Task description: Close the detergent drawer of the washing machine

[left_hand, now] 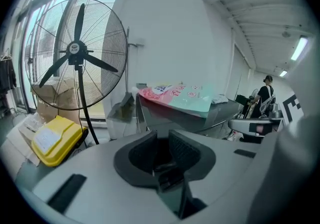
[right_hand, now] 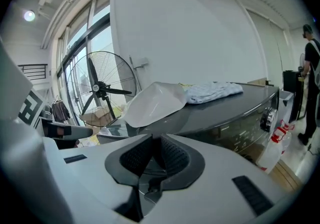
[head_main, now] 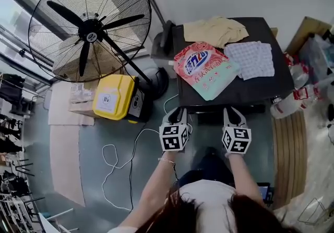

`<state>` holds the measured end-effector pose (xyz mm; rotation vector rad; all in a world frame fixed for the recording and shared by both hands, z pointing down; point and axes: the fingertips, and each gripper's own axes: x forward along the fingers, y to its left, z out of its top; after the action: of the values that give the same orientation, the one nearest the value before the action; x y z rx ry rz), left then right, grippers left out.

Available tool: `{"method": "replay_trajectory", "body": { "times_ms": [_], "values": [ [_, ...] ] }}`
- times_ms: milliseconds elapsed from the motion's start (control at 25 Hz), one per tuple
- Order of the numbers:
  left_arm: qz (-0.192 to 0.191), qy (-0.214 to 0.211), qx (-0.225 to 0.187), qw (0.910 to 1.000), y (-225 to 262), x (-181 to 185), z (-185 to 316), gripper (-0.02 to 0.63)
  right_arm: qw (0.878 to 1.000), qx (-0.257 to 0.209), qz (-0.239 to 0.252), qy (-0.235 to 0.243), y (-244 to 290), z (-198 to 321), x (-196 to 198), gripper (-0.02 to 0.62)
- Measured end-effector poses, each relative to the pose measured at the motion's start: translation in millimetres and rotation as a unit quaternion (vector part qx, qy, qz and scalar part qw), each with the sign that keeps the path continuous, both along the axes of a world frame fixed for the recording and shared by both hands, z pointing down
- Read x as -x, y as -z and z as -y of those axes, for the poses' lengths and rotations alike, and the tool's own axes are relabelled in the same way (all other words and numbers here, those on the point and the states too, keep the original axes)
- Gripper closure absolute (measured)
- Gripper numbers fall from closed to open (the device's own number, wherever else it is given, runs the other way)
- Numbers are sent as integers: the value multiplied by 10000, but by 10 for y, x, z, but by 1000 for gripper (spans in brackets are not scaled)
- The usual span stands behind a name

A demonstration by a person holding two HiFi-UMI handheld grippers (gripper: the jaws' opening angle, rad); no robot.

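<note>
Item, nearest: my two forearms [head_main: 156,185] reaching forward over the grey floor [head_main: 94,174], one hand-held gripper in each hand. Left hand-held gripper [left_hand: 161,142]: black ribbed pads a small way apart, nothing between them, pointed at the left front corner of the washing machine [head_main: 250,88]. Right hand-held gripper [right_hand: 156,145]: pads closer together, a slim gap between them, likewise empty, held in front of the machine's front edge. The two sit side by side, apart from each other, neither one touching the machine. Detergent drawer: belongs to the front face that both grippers are held against; no view shows it plainly, so I cannot tell whether it is in or out. Control knob [right_hand: 270,117]: on the front panel, towards the machine's right. White cable [head_main: 117,161]: looped on the floor to my left. Dark top surface of the machine, front to back: pink and teal detergent bag [head_main: 206,69] lying flat, its corner near the front edge; checked cloth [head_main: 254,59] just beside it on the right; pale yellow cloth [head_main: 215,29] crumpled at the back. Left of the machine: yellow box [head_main: 112,96] on the floor, then a large black standing fan [head_main: 90,24] behind it. Right of the machine: a white bottle [head_main: 284,104] on the floor. Farthest: a person [left_hand: 263,98] standing well off in the room.
</note>
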<state>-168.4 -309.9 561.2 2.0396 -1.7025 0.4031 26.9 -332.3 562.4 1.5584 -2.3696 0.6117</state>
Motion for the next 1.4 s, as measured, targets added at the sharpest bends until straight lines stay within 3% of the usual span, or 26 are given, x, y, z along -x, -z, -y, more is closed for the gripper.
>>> {"method": "replay_trajectory", "body": {
  "times_ms": [400,960,1400],
  "values": [
    [133,-416,-861,9953,762,5,-196,557,9956,-765,-196,503,714,-204,204,527],
    [149,-730,-1740,9819,1853,-2,-734,575,9781,-1883,-235,855,1848,-824,463,545],
    [163,-824,-2056,9750,2237,-96,-1025,581,9678,-2264,-378,1031,2248,-1206,533,556]
  ]
}}
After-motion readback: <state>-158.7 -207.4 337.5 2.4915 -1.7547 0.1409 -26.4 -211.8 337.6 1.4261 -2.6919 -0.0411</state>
